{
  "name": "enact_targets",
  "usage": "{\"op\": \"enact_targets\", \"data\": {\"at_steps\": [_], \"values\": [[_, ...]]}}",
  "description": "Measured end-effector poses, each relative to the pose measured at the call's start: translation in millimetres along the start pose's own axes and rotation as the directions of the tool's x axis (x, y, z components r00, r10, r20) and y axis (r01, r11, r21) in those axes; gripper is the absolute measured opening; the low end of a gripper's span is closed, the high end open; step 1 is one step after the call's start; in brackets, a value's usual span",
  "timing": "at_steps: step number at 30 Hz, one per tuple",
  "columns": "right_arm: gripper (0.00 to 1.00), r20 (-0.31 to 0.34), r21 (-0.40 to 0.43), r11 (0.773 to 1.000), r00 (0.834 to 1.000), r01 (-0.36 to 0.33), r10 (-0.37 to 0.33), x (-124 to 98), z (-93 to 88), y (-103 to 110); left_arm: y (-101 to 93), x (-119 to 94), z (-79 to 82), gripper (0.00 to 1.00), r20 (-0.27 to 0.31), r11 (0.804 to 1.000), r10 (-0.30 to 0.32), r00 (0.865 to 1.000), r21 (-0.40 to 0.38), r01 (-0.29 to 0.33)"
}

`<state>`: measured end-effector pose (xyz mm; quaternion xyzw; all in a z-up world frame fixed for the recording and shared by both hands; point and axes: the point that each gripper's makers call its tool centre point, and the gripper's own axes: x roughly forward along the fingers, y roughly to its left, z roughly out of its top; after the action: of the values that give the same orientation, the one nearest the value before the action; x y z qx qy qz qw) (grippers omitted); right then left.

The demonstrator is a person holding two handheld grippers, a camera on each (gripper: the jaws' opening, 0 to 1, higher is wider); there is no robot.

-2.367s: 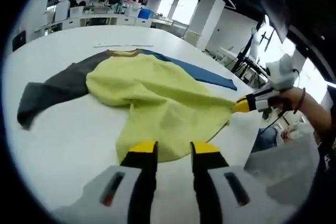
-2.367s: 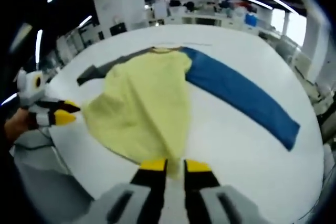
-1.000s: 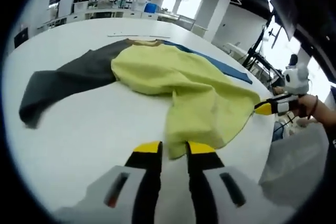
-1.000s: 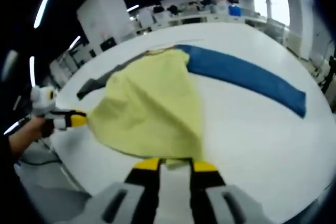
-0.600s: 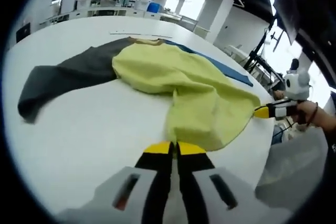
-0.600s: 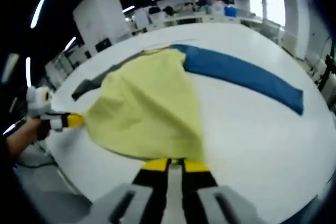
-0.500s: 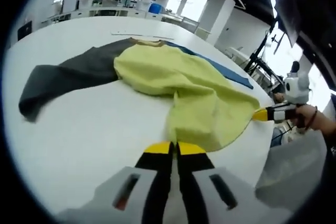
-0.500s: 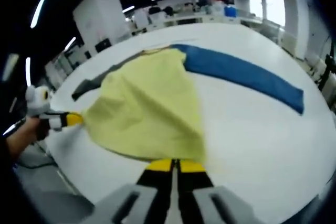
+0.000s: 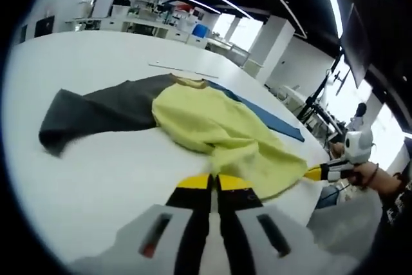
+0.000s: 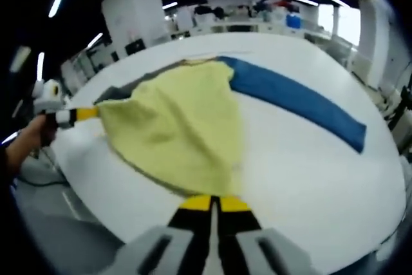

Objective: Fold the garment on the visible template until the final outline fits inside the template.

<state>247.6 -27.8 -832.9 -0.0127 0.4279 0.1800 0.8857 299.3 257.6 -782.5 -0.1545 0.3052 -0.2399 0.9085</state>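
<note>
A garment with a yellow body point(image 9: 219, 133), a grey sleeve point(image 9: 96, 111) and a blue sleeve point(image 9: 264, 111) lies spread on the white table point(image 9: 96, 172). In the left gripper view my left gripper point(image 9: 212, 182) is shut on the near hem of the yellow body. My right gripper point(image 9: 310, 174) pinches the hem's other corner at the right. In the right gripper view the yellow body point(image 10: 180, 120) stretches between my right gripper point(image 10: 214, 203), shut on the hem, and my left gripper point(image 10: 93, 113) at the left. The blue sleeve point(image 10: 296, 101) runs off to the right, and the grey sleeve point(image 10: 119, 93) peeks out behind.
A thin pale strip point(image 9: 183, 71) lies on the table beyond the collar. The table's near edge drops off by a person's hand point(image 9: 370, 173) at the right. Desks and shelves point(image 10: 257, 14) stand far behind. White table shows right of the blue sleeve.
Both grippers closed on the yellow hem about a second ago. Since then the hem has come up off the table and drawn toward the collar, held taut between them.
</note>
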Motion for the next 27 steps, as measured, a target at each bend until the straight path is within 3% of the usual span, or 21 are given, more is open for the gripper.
{"op": "enact_targets", "data": {"at_steps": [7, 13, 17, 24, 27], "values": [[0.0, 0.003, -0.053, 0.998, 1.0, 0.013, -0.013, -9.7, 3.5, -3.8, 1.0, -20.4, 7.9, 0.0, 0.026, 0.999, 0.031, 0.999, 0.01, -0.032], [0.0, 0.011, -0.076, 0.997, 1.0, 0.021, -0.02, -18.4, 7.0, -7.5, 7.8, -38.6, 8.1, 0.0, 0.007, 0.996, 0.073, 0.997, 0.053, -0.074], [0.0, 0.007, -0.104, 0.994, 0.999, 0.034, -0.033, -20.7, 6.3, -11.7, 8.0, -45.2, 3.3, 0.0, -0.009, 0.996, 0.085, 0.996, 0.028, -0.085], [0.0, 0.006, -0.111, 0.992, 0.998, 0.055, -0.055, -23.2, 3.4, -20.4, 12.6, -56.5, -21.6, 0.0, -0.07, 0.991, 0.128, 0.989, -0.038, -0.131], [0.0, -0.003, -0.11, 0.993, 0.999, 0.049, -0.049, -19.6, -1.9, -20.3, 17.4, -60.2, -39.8, 0.0, -0.122, 0.981, 0.158, 0.98, -0.089, -0.17]]}}
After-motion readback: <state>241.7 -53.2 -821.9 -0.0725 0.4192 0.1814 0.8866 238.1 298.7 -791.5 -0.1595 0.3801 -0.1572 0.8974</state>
